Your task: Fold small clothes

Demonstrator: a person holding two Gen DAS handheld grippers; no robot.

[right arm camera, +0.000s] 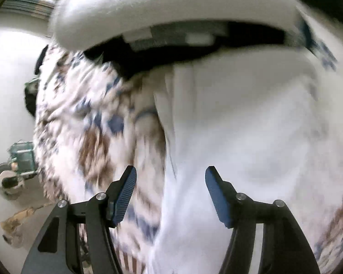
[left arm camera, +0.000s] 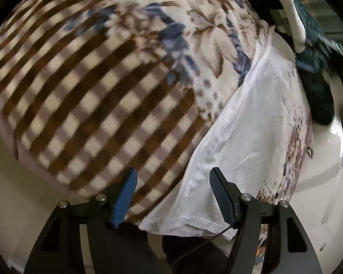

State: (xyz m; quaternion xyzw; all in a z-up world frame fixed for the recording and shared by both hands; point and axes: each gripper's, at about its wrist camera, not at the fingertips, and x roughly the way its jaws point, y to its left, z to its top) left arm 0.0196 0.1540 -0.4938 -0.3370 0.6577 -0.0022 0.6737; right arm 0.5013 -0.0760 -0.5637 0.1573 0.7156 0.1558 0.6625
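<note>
A white garment (left arm camera: 247, 123) lies spread on a blanket with brown checks and a blue-brown flower print (left arm camera: 98, 96). Its near hem hangs over the blanket's front edge. My left gripper (left arm camera: 173, 193) is open and empty, just above the garment's near left edge. In the right wrist view the same white garment (right arm camera: 251, 132) fills the right half, blurred by motion. My right gripper (right arm camera: 171, 191) is open and empty, close over the garment's left edge where it meets the blanket (right arm camera: 84, 118).
A white bar (left arm camera: 292, 20) and dark teal cloth (left arm camera: 317, 52) sit at the blanket's far right. In the right wrist view a white padded rim (right arm camera: 148, 6) crosses the top, and small items (right arm camera: 20, 159) lie on the pale floor at left.
</note>
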